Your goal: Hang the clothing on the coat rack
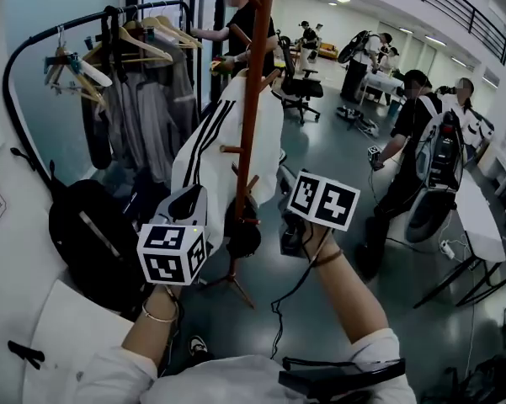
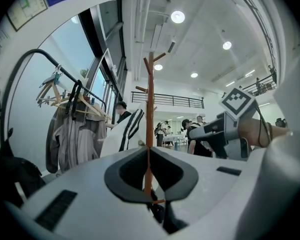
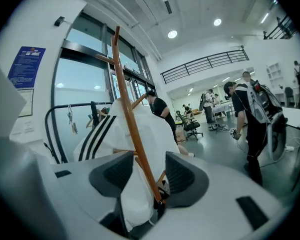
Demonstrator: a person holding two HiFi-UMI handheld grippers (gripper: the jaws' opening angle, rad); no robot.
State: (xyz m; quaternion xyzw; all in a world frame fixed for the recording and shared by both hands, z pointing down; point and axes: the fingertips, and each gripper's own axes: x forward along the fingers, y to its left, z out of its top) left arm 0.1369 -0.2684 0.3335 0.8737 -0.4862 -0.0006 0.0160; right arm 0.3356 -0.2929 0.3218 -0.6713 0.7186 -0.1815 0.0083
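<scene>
White black-striped jacket (image 1: 268, 137) draped on orange-brown wooden coat rack (image 1: 257, 57), hanging vertically, twelve o'clock from both claws. Left gripper (image 2: 150, 171) released, empty; right gripper (image 3: 142, 176) nearer, unclenched, cloth seemingly loose between jaws.

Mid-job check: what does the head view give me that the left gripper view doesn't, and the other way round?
Only the head view: the feet of the coat rack on the floor, and the white table at right. Only the left gripper view: the rack's top pegs, the ceiling lights, and the left gripper with its jaws standing apart, empty. Both: the rack's orange pole, the white striped jacket hanging on it, and the clothes rail with hangers beside it.
</scene>
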